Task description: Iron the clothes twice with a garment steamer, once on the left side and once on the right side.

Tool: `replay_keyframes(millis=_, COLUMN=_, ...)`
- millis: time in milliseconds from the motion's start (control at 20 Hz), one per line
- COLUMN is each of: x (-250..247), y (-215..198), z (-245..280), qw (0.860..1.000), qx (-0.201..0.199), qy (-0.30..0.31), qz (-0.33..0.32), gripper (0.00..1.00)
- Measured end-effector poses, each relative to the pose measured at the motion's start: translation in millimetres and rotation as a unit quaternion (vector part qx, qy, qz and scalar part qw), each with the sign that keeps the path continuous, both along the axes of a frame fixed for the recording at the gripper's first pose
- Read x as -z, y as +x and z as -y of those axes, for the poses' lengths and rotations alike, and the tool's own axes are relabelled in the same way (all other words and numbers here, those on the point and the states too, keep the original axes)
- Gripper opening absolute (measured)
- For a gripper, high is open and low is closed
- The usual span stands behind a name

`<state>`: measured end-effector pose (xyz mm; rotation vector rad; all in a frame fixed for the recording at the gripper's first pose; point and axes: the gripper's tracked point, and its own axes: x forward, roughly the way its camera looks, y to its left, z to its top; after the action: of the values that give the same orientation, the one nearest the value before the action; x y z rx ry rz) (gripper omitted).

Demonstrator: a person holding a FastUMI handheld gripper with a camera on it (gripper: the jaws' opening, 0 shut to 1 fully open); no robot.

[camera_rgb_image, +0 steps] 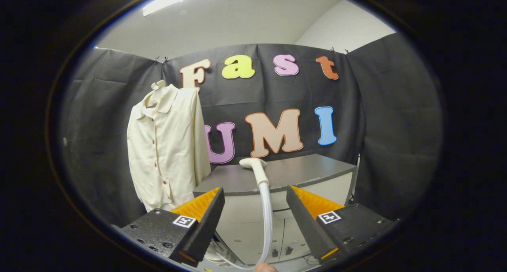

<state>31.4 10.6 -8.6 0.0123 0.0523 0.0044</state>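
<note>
Spread gripper (255,200) fingers frame steamer head (255,167) lying beyond on cabinet (309,171).

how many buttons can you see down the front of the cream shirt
3 dark buttons show on the cream shirt, down its front placket: one at chest height, one lower, one near the hem. Others may sit hidden under the collar. The gripper is open.

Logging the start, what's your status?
Claw open, empty. Steamer head on grey cabinet beyond it, hose hanging between the fingers. Cream shirt hanging beside, untouched.
</note>
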Motion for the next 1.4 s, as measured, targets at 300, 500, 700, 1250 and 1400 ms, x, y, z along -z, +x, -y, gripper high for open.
replay_keyframes(millis=300, x=-3.9, y=23.7, z=-3.9, qw=1.000, qx=0.008, qy=-0.001, qz=-0.012, gripper=0.96)
replay_keyframes(millis=500, x=-7.1, y=35.5, z=-10.1, qw=1.000, qx=0.008, qy=-0.007, qz=-0.012, gripper=0.96)
replay_keyframes(millis=700, x=-6.4, y=54.5, z=-12.2, qw=0.999, qx=0.018, qy=0.001, qz=-0.029, gripper=0.96)
replay_keyframes(millis=1250, x=-15.6, y=174.2, z=-6.7, qw=0.993, qx=0.029, qy=0.014, qz=-0.112, gripper=0.97)
replay_keyframes(millis=1400, x=-22.2, y=210.0, z=-0.7, qw=0.991, qx=0.017, qy=-0.008, qz=-0.135, gripper=0.96)
